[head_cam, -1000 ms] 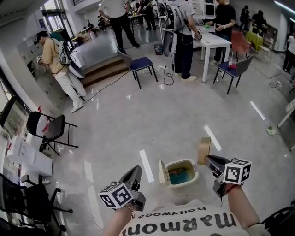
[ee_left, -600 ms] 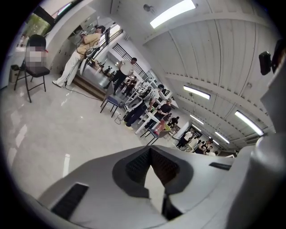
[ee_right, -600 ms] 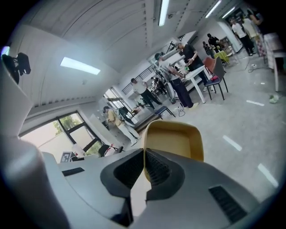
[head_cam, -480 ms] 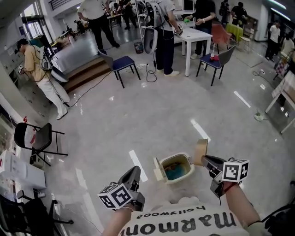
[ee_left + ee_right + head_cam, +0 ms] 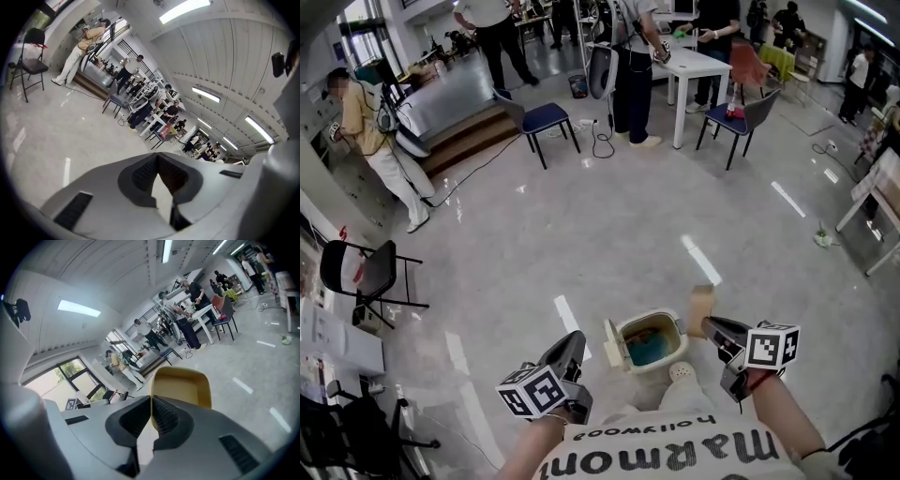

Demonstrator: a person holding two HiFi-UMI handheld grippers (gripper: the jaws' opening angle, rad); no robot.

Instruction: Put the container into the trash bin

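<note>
A cream trash bin (image 5: 649, 340) stands on the floor in front of me, lid flipped open to its left, with blue and orange rubbish inside. My right gripper (image 5: 711, 327) is shut on the rim of a tan container (image 5: 701, 307), held just right of the bin's rim. In the right gripper view the container (image 5: 182, 386) stands up out of the closed jaws, its hollow facing the camera. My left gripper (image 5: 572, 349) hangs left of the bin, its jaws together with nothing between them (image 5: 158, 172).
Pale glossy floor with white tape strips (image 5: 568, 323) around the bin. A black folding chair (image 5: 366, 272) at the left. Farther off are a blue chair (image 5: 536, 117), a white table (image 5: 703, 67) and several standing people (image 5: 630, 66). My knee (image 5: 681, 373) is beside the bin.
The view has shifted: the bin and both grippers sit a little lower and left in the frame. The right gripper keeps its hold on the container by the bin's right rim.
</note>
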